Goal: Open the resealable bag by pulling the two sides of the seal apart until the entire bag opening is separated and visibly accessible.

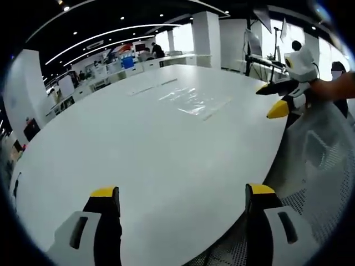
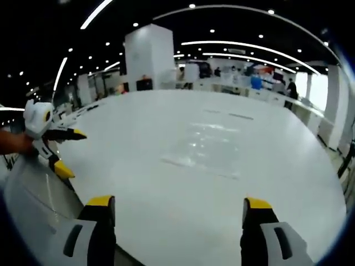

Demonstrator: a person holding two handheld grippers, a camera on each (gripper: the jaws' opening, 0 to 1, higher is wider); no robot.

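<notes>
A clear resealable bag lies flat on the big white table, well ahead of both grippers and touched by neither. My left gripper is open and empty over the table's near edge. The right gripper enters the left gripper view from the right, held by a hand, jaws apart, a short way from the bag. In the right gripper view the bag lies past my open right gripper. The left gripper shows at the left with yellow tips spread.
A grey mesh chair back stands against the table edge at my right, seen also as the chair back. More clear strips lie farther back on the table. A white pillar and desks stand beyond.
</notes>
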